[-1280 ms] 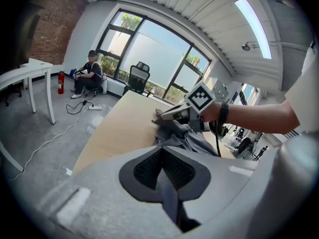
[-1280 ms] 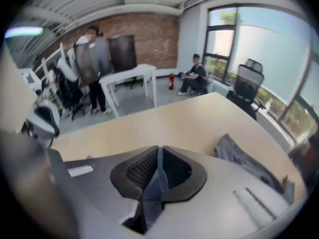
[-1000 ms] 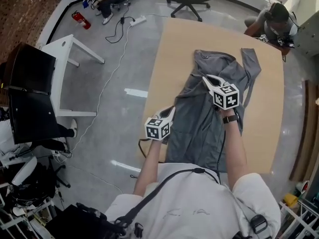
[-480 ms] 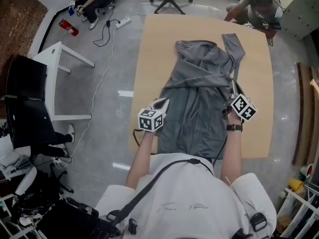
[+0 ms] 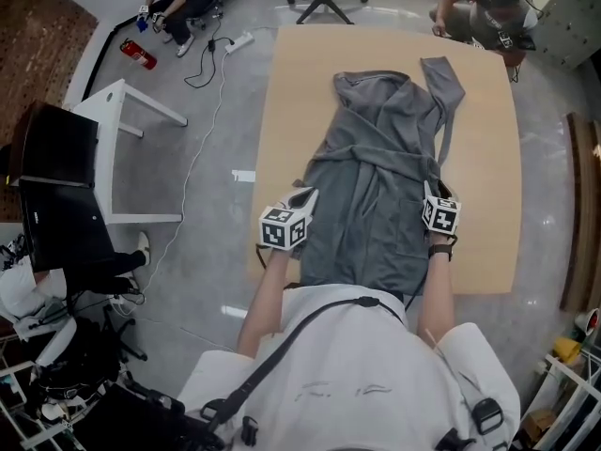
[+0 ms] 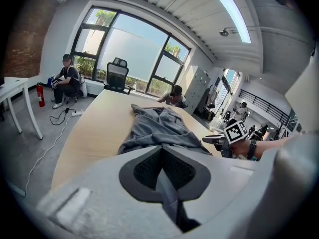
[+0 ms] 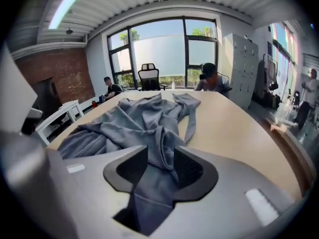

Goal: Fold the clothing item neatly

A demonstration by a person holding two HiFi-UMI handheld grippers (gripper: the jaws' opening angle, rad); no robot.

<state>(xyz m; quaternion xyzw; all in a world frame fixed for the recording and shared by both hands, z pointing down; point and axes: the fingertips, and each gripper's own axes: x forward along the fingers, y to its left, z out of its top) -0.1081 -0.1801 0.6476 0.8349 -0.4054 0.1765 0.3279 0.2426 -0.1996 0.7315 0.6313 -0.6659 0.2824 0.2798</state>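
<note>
The left hand-held gripper [image 5: 306,195] is clamped shut on a thin fold of the grey clothing item [image 5: 380,158]. Its own view shows the pads closed with the cloth pinched between them. The left forearm [image 5: 272,285] reaches forward from the body, with the gripper angled in and downward at the garment's near left edge, right by the left rim of the worktop [image 5: 484,167].

In the middle, the clothing item lies lengthwise along the pale wooden worktop, bunched and creased across its centre. Its near hem hangs off the edge toward the person, and one long sleeve [image 5: 449,92] trails along the far right side.

On the right, the right forearm [image 5: 439,289], with a watch [image 5: 439,249] on the wrist, stretches straight ahead. The right hand-held gripper [image 5: 430,189] tips down onto the garment's near right edge. Its jaws have just been opening: the pads stand apart, and a loose ridge of grey cloth lies between them, released rather than squeezed.
</note>
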